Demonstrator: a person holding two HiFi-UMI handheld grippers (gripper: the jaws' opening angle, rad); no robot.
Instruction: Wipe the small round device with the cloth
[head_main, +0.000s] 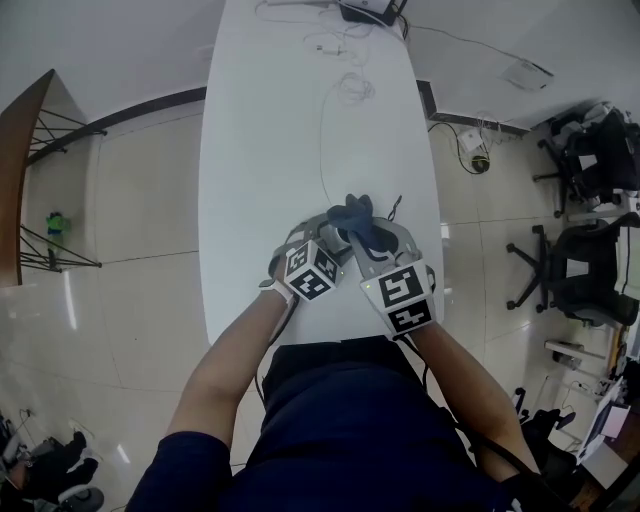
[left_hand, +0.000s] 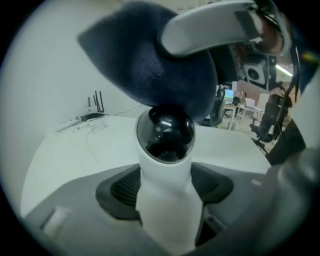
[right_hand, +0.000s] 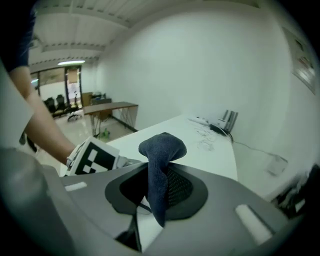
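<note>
The left gripper (left_hand: 165, 210) clamps the device (left_hand: 166, 131) between its jaws, with the dome just past the tips. The cloth (left_hand: 145, 70) touches the dome, pinched in the right gripper's (right_hand: 152, 200) narrow jaws. A hard rub could twist the smooth device loose or tug the cloth free.

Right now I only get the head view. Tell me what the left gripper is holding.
Observer: The left gripper is shut on the small round device, a white body with a dark dome, standing upright between its fingers.
Operator: Report where the cloth sits against it.
Observer: The dark blue cloth, pinched in the right gripper, meets the top of the dome; the dome's front is uncovered.
</note>
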